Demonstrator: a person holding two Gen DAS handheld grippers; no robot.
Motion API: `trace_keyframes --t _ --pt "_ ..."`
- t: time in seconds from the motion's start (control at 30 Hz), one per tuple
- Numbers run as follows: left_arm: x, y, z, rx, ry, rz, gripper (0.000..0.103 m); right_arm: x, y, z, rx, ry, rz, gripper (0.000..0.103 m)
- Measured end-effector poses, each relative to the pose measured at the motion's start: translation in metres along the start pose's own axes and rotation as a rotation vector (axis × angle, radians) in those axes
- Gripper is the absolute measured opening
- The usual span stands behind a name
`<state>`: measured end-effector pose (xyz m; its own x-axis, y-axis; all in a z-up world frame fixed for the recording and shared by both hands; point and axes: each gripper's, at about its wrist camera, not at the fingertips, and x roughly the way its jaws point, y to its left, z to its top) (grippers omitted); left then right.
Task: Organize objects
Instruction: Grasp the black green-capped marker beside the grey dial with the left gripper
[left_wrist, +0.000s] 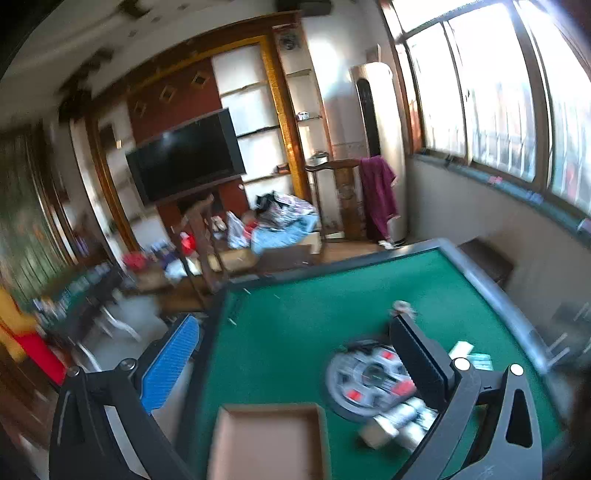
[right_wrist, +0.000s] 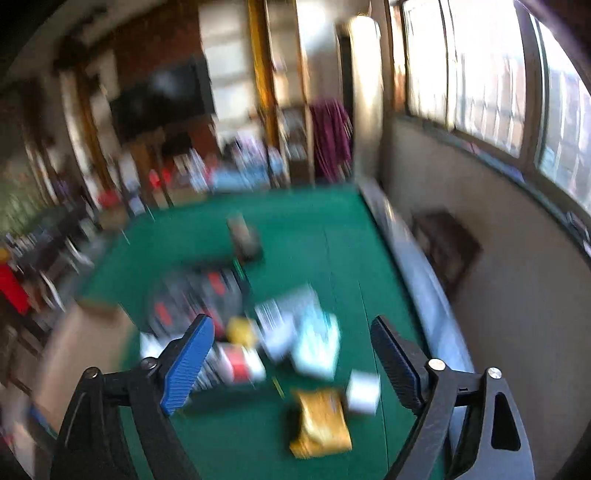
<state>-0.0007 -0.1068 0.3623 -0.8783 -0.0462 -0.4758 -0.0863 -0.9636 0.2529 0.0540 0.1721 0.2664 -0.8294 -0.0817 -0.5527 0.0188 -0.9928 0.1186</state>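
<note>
A green felt table (left_wrist: 295, 314) holds a shallow cardboard tray (left_wrist: 269, 439) at the near left. My left gripper (left_wrist: 291, 343) is open and empty above it. Several loose packets lie near the round grey centre console (left_wrist: 364, 376). In the blurred right wrist view my right gripper (right_wrist: 291, 339) is open and empty above a pile: white and teal packets (right_wrist: 314, 339), a yellow pouch (right_wrist: 321, 424), a white box (right_wrist: 364, 393) and a red-and-white pack (right_wrist: 242, 363). The tray (right_wrist: 85, 350) shows at the left.
A dark small object (right_wrist: 245, 236) stands further back on the felt. The table's grey rim (right_wrist: 417, 288) runs along the right, with a wall and windows beyond. A cluttered room with a TV (left_wrist: 184, 155), chairs and bags lies behind.
</note>
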Motion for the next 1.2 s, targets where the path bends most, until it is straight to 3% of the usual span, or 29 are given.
trace_keyframes --t 0.07,0.17,0.2,0.27,0.33,0.43,0.53,0.6,0.67,0.83,0.97,1.07,1.13,1.2 --pt "0.021 -0.007 0.013 0.032 -0.009 0.018 0.103 -0.019 0.009 0.042 0.017 -0.095 0.058 0.097" --pt "0.07 -0.025 0.001 0.052 0.041 -0.059 0.103 -0.032 0.018 0.076 0.065 -0.245 0.214 0.103" --pt "0.086 -0.035 -0.008 0.066 0.069 -0.086 0.103 -0.025 0.018 0.073 0.081 -0.213 0.268 0.103" --pt "0.124 -0.059 -0.032 0.126 0.122 -0.128 0.103 0.009 0.022 0.049 0.092 -0.078 0.292 0.103" --pt "0.163 -0.086 -0.058 0.203 0.153 -0.119 0.103 0.035 0.023 0.015 0.081 -0.065 0.253 0.103" --pt "0.222 -0.118 -0.097 0.269 0.228 -0.166 0.097 0.086 0.022 -0.045 0.038 -0.061 0.112 0.103" --pt "0.27 -0.148 -0.122 0.333 0.299 -0.209 0.08 0.14 0.011 -0.083 0.066 0.005 0.052 0.103" --pt "0.298 -0.159 -0.134 0.358 0.347 -0.256 0.067 0.156 -0.006 -0.091 0.105 0.049 0.053 0.103" --pt "0.317 -0.165 -0.14 0.355 0.373 -0.293 0.061 0.175 -0.023 -0.094 0.154 0.073 0.063 0.103" --pt "0.356 -0.168 -0.142 0.266 0.395 -0.397 0.06 0.188 -0.051 -0.102 0.208 0.105 0.064 0.103" --pt "0.367 -0.181 -0.149 0.289 0.376 -0.398 0.061 0.196 -0.056 -0.111 0.223 0.145 0.063 0.103" --pt "0.371 -0.181 -0.149 0.252 0.408 -0.424 0.06 0.203 -0.053 -0.116 0.226 0.175 0.071 0.103" --pt "0.369 -0.18 -0.15 0.246 0.447 -0.461 0.05 0.207 -0.053 -0.12 0.231 0.193 0.067 0.103" --pt "0.364 -0.177 -0.153 0.268 0.481 -0.507 0.03 0.209 -0.054 -0.123 0.242 0.206 0.069 0.103"
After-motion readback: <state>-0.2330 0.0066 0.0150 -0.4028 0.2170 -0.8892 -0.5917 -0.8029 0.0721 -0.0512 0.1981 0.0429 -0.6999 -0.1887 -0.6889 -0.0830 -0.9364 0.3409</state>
